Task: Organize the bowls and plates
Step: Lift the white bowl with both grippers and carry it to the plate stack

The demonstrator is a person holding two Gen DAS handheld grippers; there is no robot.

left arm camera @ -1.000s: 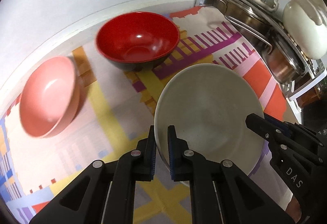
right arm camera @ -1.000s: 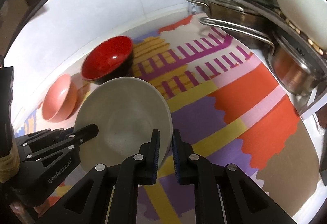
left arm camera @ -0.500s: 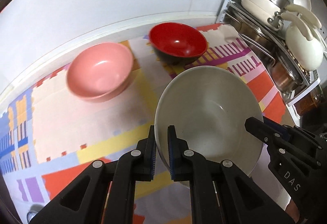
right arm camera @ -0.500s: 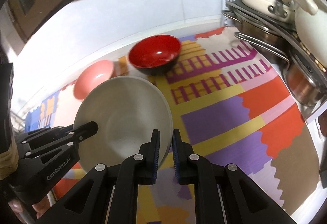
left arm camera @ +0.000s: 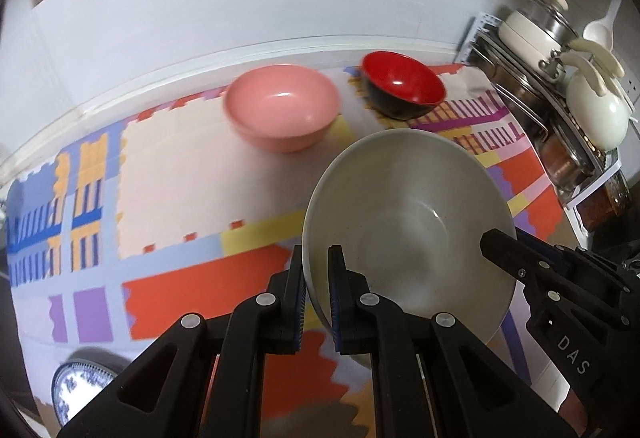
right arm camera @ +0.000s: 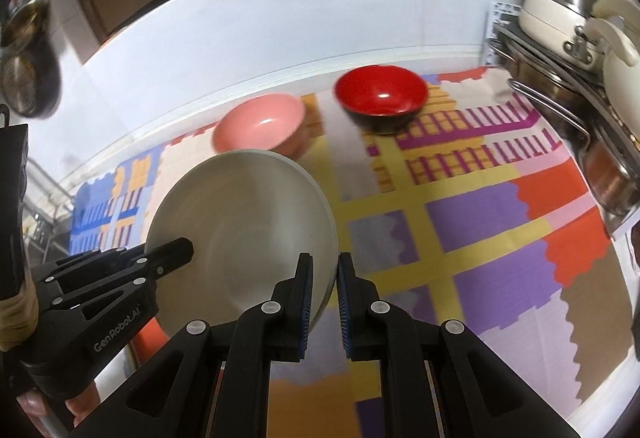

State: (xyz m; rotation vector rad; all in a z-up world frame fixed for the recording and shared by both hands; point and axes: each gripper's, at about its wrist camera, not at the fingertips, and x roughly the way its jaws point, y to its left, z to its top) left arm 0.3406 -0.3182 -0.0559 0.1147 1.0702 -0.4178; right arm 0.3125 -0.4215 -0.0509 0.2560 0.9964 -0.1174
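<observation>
Both grippers, left (left arm camera: 317,270) and right (right arm camera: 323,278), still pinch the grey bowl (left arm camera: 408,222) rim. It is higher now; the pink bowl (left arm camera: 282,110) and red bowl (left arm camera: 402,88) look farther away

Two bowls (left arm camera: 282,110) side by side behind held bowl (left arm camera: 408,214) on mat (left arm camera: 172,166)

Open mat (left arm camera: 172,166) left of pink bowl (left arm camera: 282,110), red bowl (left arm camera: 402,88) beside, pot rack (left arm camera: 560,110) walling right edge

patterned mat (left arm camera: 192,166) covers desk | pot rack (left arm camera: 560,110) far right, cream kettle (left arm camera: 598,110) on it | white wall (left arm camera: 240,6) far
</observation>
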